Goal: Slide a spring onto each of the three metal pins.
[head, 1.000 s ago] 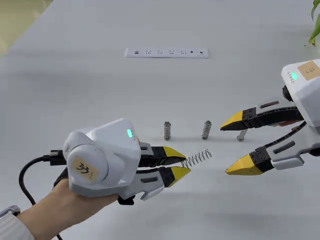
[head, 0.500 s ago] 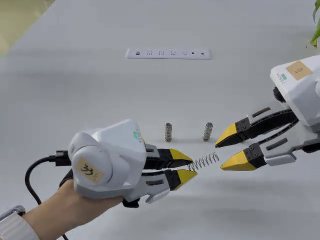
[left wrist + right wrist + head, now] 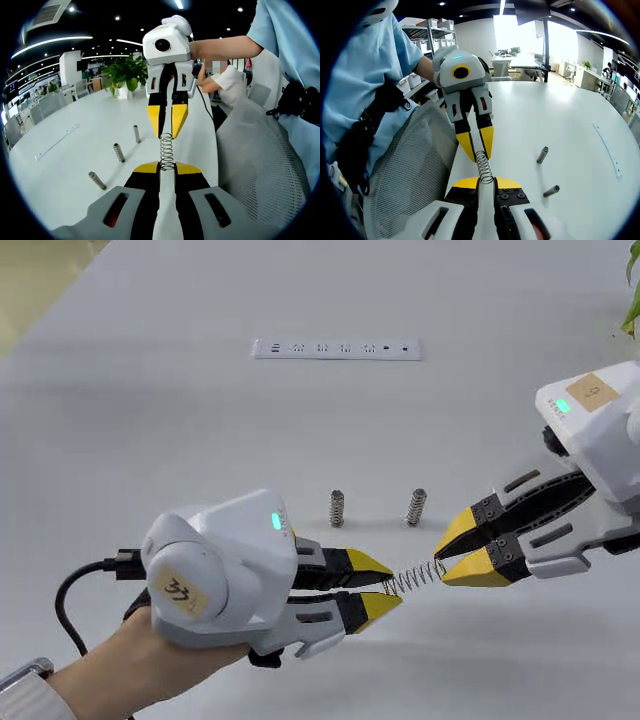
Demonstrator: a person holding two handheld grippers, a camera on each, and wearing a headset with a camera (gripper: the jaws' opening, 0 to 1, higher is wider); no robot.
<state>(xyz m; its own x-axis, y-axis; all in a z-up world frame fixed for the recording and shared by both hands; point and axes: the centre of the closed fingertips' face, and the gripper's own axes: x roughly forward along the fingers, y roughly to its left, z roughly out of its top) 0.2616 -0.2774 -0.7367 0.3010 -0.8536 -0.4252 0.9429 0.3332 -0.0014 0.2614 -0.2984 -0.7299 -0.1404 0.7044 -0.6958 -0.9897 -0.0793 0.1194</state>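
Note:
A small steel spring (image 3: pixel 414 576) hangs in the air above the table, stretched level between both grippers. My left gripper (image 3: pixel 387 586) is shut on its near end, as its own view shows (image 3: pixel 166 166). My right gripper (image 3: pixel 452 551) has its yellow tips shut on the far end, with the spring (image 3: pixel 483 169) running out from between its jaws. Two pins with springs on them (image 3: pixel 337 507) (image 3: pixel 416 506) stand upright behind. A third, bare metal pin (image 3: pixel 136 134) stands further along the row in the left gripper view.
A white power strip (image 3: pixel 338 348) lies flat at the back of the white table (image 3: pixel 150 430). A black cable (image 3: pixel 75 585) trails from my left gripper. Green plant leaves (image 3: pixel 632 300) hang at the right edge. A mesh chair (image 3: pixel 405 170) stands beside the table.
My right gripper came in from the right and closed from wide open onto the spring's free end. The left gripper edged right, still holding the spring.

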